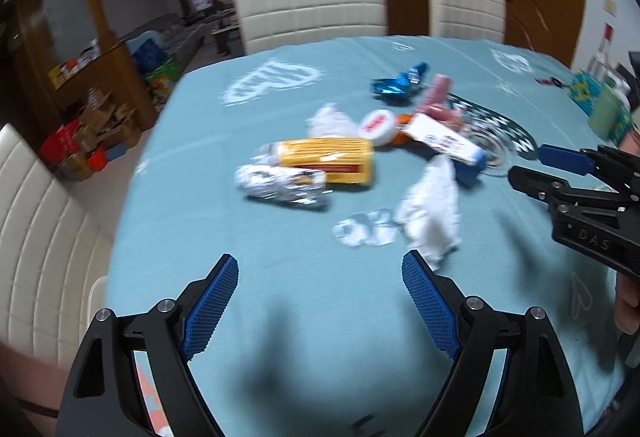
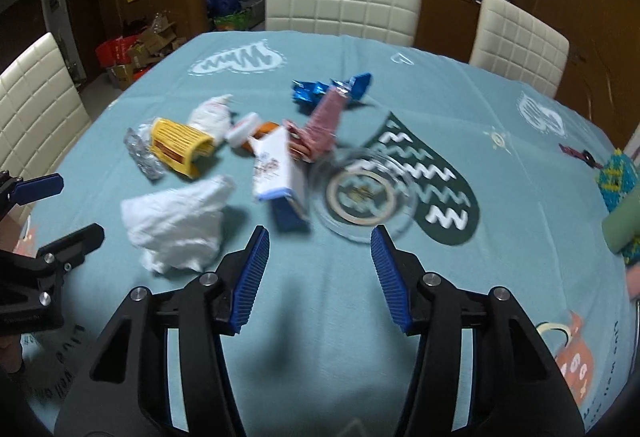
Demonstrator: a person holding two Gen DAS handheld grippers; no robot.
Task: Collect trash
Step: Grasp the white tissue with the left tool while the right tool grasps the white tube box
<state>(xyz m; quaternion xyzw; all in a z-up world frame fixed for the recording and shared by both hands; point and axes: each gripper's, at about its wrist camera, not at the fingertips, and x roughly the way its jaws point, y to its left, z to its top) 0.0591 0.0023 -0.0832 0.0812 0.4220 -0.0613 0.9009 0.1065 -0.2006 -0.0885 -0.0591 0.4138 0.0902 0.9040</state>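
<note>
The right claw (image 2: pixel 320 273) is hovering wide open and empty over the near edge of the counter (image 2: pixel 500 105), its fingers framing bare cloth. Just ahead and to its left, the crumpled white tissue (image 2: pixel 180 223) is lying nearly level with the left fingertip, its long axis running diagonally away toward the far right. Straight ahead, the white-and-blue box (image 2: pixel 276 173) is pointing its long axis away from the claw, and beside it to the right a clear glass dish (image 2: pixel 360 193) is sitting on the cloth.

The left claw (image 1: pixel 320 273) is likewise gaping and holding nothing. In its view the tissue (image 1: pixel 430 215) is lying just beyond its right fingertip, so both claws are about equally near; the left one looks slightly better lined up.

Farther toward the counter's middle, the yellow ribbed packet (image 1: pixel 332 159) and the foil wrapper (image 1: pixel 276 183) are touching, with a round white lid (image 1: pixel 378 125), a pink wrapper (image 1: pixel 436 97) and a blue foil wrapper (image 1: pixel 400 83) beyond.
</note>
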